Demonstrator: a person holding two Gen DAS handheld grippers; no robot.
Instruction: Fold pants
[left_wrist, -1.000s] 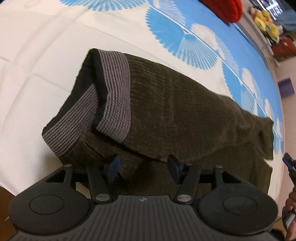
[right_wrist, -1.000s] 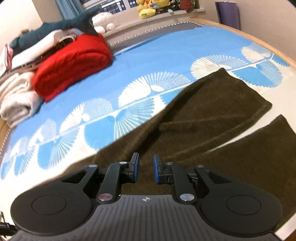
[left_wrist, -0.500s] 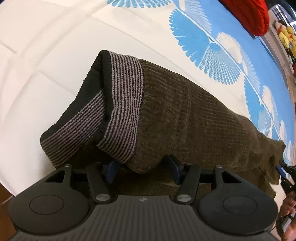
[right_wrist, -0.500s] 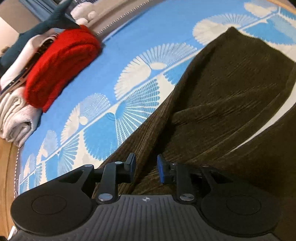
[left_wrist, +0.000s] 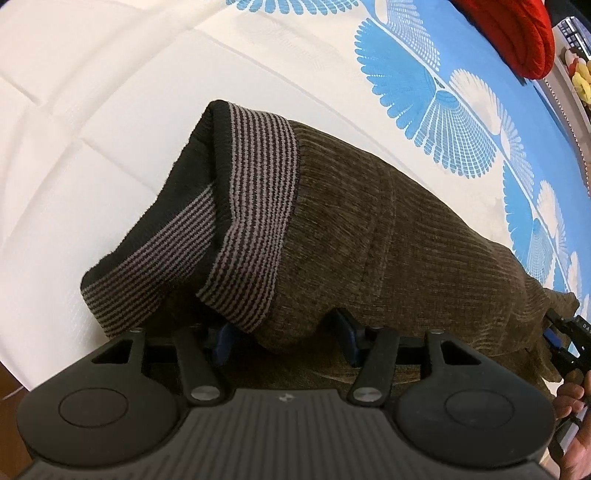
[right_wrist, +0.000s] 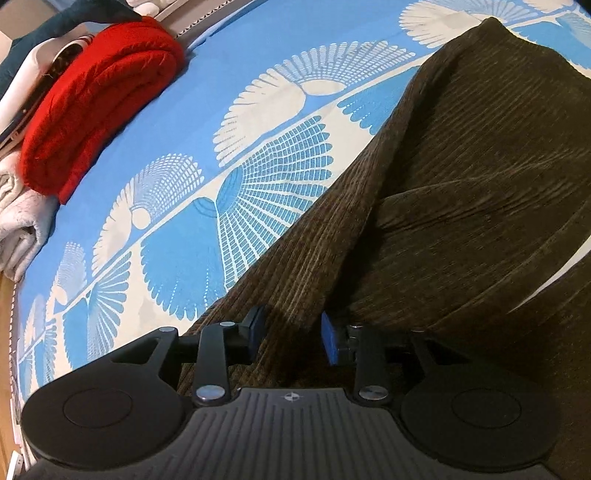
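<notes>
Dark olive corduroy pants with a grey-and-black striped waistband lie on the bedspread, one half folded over the other. My left gripper points down at the waist end. Its jaws are closing, with the lower corner of the waistband and a bulge of fabric between the fingers. The pants run up and right in the right wrist view. My right gripper is low over the leg's edge, jaws opening, with corduroy between and under the pads. The right gripper and a hand show at the far right of the left wrist view.
The bedspread is blue with white fan patterns and turns plain white near the waistband. A folded red knit and pale folded cloths sit along the far side. A wooden edge borders the bed.
The left gripper sank onto the waist end, and the waistband corner now sits between its fingers. The right gripper came down close to the leg and its jaws spread wider.
</notes>
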